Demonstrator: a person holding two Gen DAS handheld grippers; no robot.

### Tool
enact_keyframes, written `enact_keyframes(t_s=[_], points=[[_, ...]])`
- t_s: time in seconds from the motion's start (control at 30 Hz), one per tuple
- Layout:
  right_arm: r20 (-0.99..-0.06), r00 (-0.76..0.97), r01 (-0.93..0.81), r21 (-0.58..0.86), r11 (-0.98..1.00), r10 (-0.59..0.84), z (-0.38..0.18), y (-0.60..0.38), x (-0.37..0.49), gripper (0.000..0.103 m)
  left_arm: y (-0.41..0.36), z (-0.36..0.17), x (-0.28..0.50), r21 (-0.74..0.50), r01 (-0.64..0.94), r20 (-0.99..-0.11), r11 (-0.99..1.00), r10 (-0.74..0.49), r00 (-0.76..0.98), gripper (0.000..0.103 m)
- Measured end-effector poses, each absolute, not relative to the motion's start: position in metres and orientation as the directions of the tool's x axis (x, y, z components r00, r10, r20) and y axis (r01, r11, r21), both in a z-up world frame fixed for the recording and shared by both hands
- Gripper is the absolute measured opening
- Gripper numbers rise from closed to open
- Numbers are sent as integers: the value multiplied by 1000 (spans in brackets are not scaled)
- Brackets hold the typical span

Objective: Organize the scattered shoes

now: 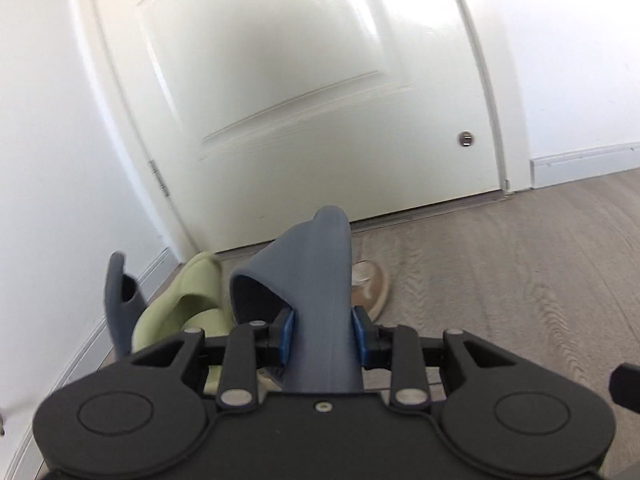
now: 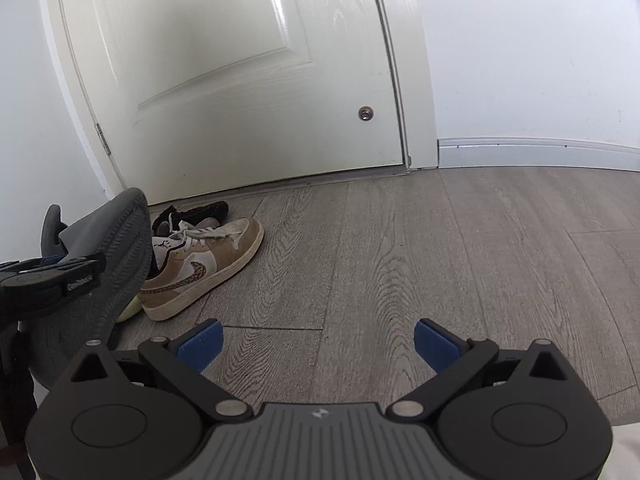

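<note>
Grey rubber slipper [image 1: 320,300] sits pinched between the blue pads of the left tongs [image 1: 323,334], lifted above the wood floor [image 1: 500,280] by the white door [image 1: 304,92]. Right tongs [image 2: 318,344] gape wide, holding nothing, with the tan sneaker [image 2: 200,264] lying ahead to their left.

A slate-grey slipper [image 1: 320,300] with a ridged grey sole is showing beside a pale green slipper [image 1: 188,296]. The sneaker [image 2: 200,264] is wearing tan and white with a patterned brown swoosh; a black shoe [image 2: 196,212] behind. Blue pads [image 2: 200,340] are sitting on black grippers over grey wood-grain floor [image 2: 440,260], against a white door [image 2: 240,80].
</note>
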State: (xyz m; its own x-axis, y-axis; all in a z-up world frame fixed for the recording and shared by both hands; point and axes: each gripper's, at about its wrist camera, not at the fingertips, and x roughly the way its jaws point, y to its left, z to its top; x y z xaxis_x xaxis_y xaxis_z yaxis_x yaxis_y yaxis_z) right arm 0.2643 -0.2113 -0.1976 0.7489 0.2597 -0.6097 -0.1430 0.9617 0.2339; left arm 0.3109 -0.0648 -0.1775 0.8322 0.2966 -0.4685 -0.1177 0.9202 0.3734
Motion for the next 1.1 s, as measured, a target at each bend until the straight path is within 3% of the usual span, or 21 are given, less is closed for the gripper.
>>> enact_keyframes(t_s=[0.17, 0.27, 0.37, 0.53, 0.63, 0.9, 1.0, 1.1], points=[[-602, 778, -18, 261, 965, 177, -205, -255, 261, 100, -118, -226, 351, 413, -18, -516, 910, 250, 819, 31], [-614, 785, 73, 233, 970, 88, -210, -282, 260, 99, -133, -255, 369, 376, 41, -591, 926, 206, 780, 31], [-651, 759, 176, 191, 966, -10, -216, -304, 266, 99, -143, -266, 369, 348, 85, -609, 934, 156, 777, 34], [-701, 713, 230, 270, 935, 27, -231, -336, 283, 99, -127, -280, 377, 17, 170, -754, 985, -98, 649, 37], [-707, 707, 222, 244, 944, 16, -233, -333, 293, 99, -116, -290, 382, -82, 144, -771, 986, -155, 618, 37], [-705, 709, 154, 180, 972, 18, -231, -313, 297, 99, -85, -259, 358, -117, 118, -750, 986, -165, 641, 40], [-695, 718, 119, 189, 975, 47, -232, -300, 295, 99, -43, -240, 341, -126, 57, -724, 990, -131, 677, 47], [-685, 724, 79, 194, 978, 78, -234, -289, 293, 99, 10, -220, 324, -34, -37, -681, 999, 5, 732, 65]])
